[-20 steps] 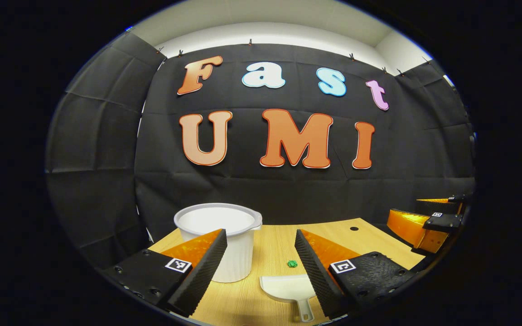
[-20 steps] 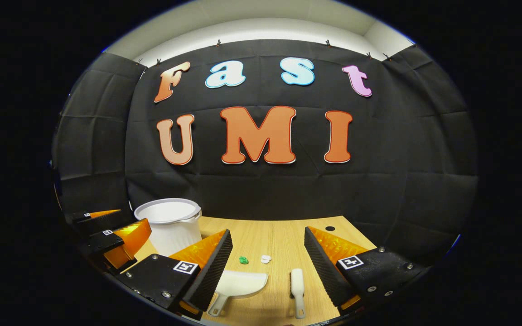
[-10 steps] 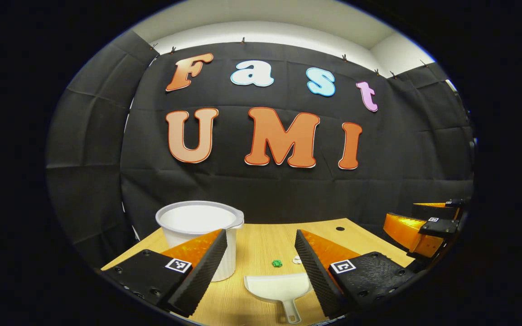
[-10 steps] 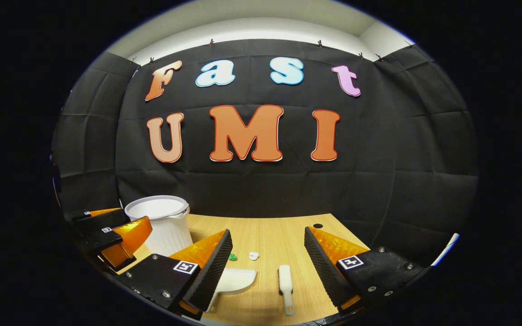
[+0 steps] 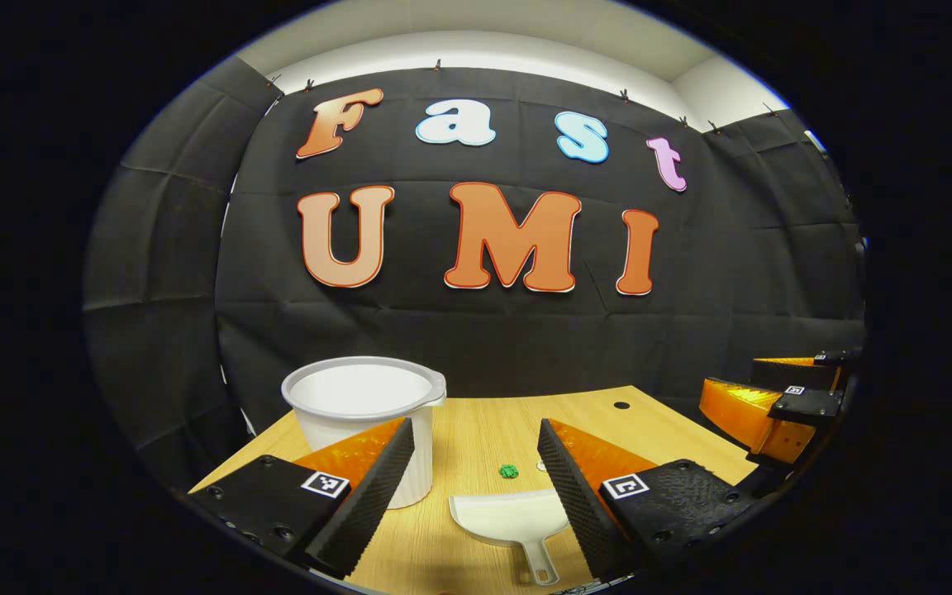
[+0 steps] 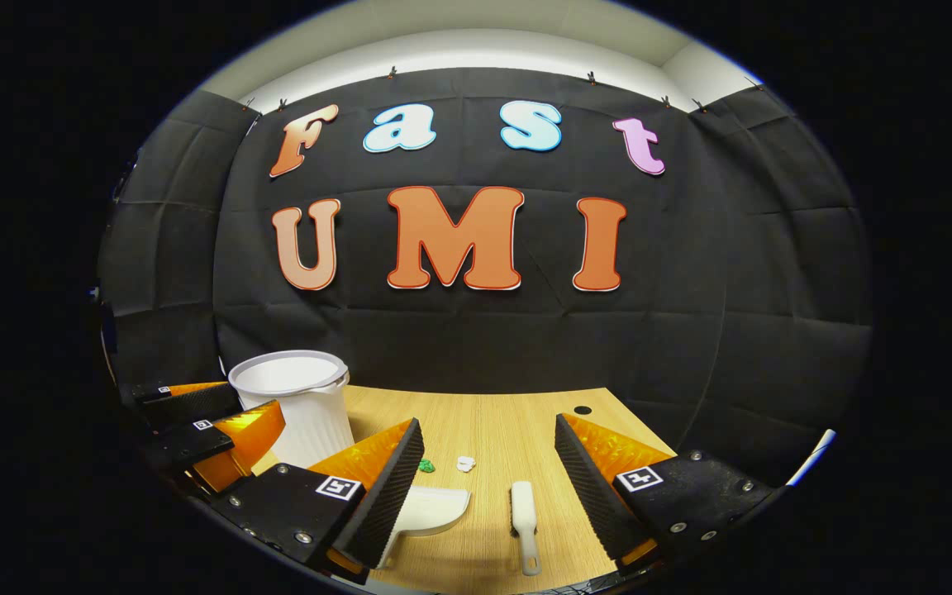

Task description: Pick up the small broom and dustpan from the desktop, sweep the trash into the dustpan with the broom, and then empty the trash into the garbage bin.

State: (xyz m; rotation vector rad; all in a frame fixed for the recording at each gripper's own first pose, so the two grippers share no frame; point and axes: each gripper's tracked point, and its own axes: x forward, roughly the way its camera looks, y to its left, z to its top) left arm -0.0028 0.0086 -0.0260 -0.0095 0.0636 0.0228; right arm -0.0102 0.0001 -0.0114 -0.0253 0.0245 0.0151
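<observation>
A white dustpan (image 5: 507, 522) lies flat on the wooden desk (image 5: 476, 421), handle toward me, under the open left gripper (image 5: 476, 446). Just beyond the pan sits a green scrap (image 5: 509, 471). In the right gripper view a small white broom (image 6: 524, 519) lies on the desk between the fingers of the open right gripper (image 6: 488, 446), which hangs above it. To its left are the dustpan (image 6: 435, 510), a green scrap (image 6: 426, 466) and a white scrap (image 6: 465, 464). Neither gripper holds anything.
A white ribbed garbage bin (image 5: 364, 413) stands at the desk's left rear, also the bin (image 6: 298, 401) in the right gripper view. The other gripper (image 5: 773, 409) shows far right, and the left one (image 6: 211, 430) far left. A small hole (image 5: 621, 406) marks the desk.
Both views have shifted slightly: the desk and its objects sit a little lower and farther left than a second ago. Dustpan, broom and scraps lie where they were. Both grippers stay open.
</observation>
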